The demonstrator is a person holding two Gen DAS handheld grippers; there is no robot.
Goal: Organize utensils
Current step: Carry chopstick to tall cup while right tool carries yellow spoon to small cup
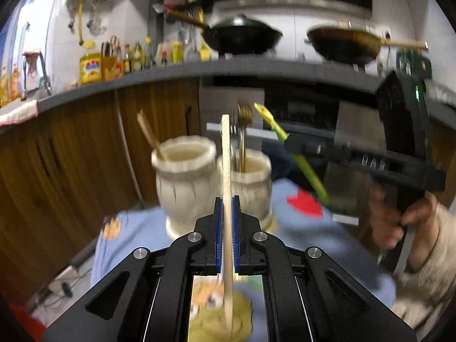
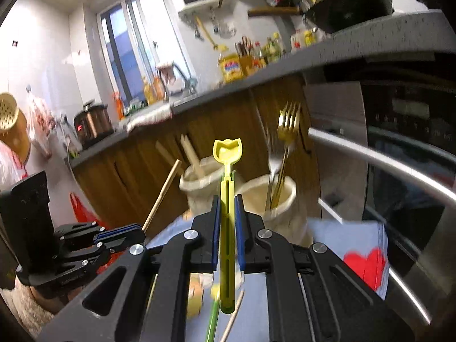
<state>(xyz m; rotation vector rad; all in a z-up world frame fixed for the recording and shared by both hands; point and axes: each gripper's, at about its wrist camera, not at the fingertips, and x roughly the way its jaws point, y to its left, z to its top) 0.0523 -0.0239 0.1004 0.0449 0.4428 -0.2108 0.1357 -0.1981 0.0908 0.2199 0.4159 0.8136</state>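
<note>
My left gripper [image 1: 227, 208] is shut on a wooden chopstick [image 1: 226, 176] that points up in front of two cream ceramic holders. The left holder [image 1: 185, 182] has wooden chopsticks in it; the right holder [image 1: 252, 188] has metal forks [image 1: 243, 125]. My right gripper [image 2: 228, 208] is shut on a yellow-green plastic fork [image 2: 227, 171], held just before the same holders: the chopstick holder [image 2: 199, 182] and the fork holder [image 2: 273, 199]. The right gripper shows at the right of the left wrist view [image 1: 293, 142], the left gripper at the lower left of the right wrist view [image 2: 134, 232].
The holders stand on a small table under a blue cartoon cloth [image 1: 307, 222] with a red heart. Behind are brown cabinets [image 1: 85, 148], a grey counter [image 1: 199, 68] with bottles and two woks [image 1: 242, 35], and an oven with a steel handle [image 2: 384, 156]. More utensils lie on the cloth [image 2: 230, 322].
</note>
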